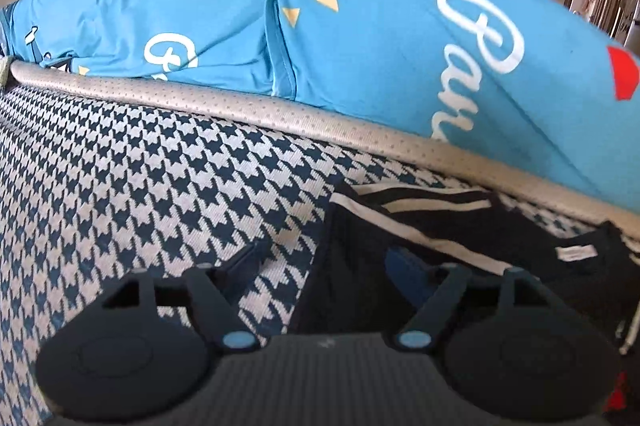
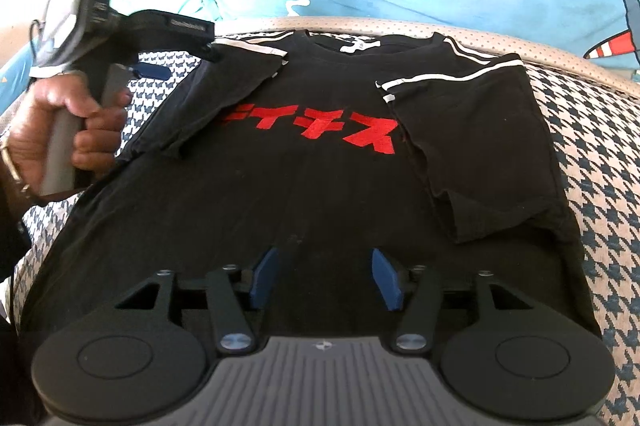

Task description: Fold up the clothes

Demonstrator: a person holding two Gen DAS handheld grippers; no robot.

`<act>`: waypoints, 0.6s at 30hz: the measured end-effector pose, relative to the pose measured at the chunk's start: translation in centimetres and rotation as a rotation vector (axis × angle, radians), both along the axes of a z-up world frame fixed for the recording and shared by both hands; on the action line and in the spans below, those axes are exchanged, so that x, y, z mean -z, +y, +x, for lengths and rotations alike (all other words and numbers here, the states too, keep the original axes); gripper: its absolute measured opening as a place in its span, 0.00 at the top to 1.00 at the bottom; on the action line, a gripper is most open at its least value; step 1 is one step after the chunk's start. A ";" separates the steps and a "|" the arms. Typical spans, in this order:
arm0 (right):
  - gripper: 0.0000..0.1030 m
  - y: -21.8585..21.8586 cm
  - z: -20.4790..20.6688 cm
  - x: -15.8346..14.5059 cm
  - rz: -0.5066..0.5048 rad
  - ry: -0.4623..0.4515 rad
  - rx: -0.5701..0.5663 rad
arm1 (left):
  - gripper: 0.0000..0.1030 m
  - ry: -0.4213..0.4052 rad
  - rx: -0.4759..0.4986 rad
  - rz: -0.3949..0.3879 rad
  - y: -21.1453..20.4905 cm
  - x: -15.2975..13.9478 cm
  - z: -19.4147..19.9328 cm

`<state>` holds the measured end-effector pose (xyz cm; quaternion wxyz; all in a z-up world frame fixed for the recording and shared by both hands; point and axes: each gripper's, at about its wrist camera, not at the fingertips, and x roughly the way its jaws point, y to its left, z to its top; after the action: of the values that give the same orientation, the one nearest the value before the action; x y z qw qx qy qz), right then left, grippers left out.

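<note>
Our black T-shirt (image 2: 304, 178) lies flat on the houndstooth bed (image 2: 592, 154), both sleeves already folded inward; the body fold remains. Our left gripper (image 1: 320, 262) and right gripper (image 2: 326, 276) both stand open, holding nothing

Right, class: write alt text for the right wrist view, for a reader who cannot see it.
A black T-shirt with red lettering lies flat on a houndstooth surface, both sleeves folded inward. The right tongs hang open over its lower part, while a hand at left holds the left tongs by the far sleeve.
</note>
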<state>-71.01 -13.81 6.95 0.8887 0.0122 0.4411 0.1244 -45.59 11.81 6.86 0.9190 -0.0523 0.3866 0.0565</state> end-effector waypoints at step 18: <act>0.40 -1.9 0.2 -1.6 0.061 -0.062 0.032 | 0.19 -0.017 0.081 0.073 -1.8 -2.5 -3.1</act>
<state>-70.77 -15.73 8.51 0.9030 0.0423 0.4093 0.1239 -48.66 9.98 9.37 0.9251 -0.0035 0.3783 0.0327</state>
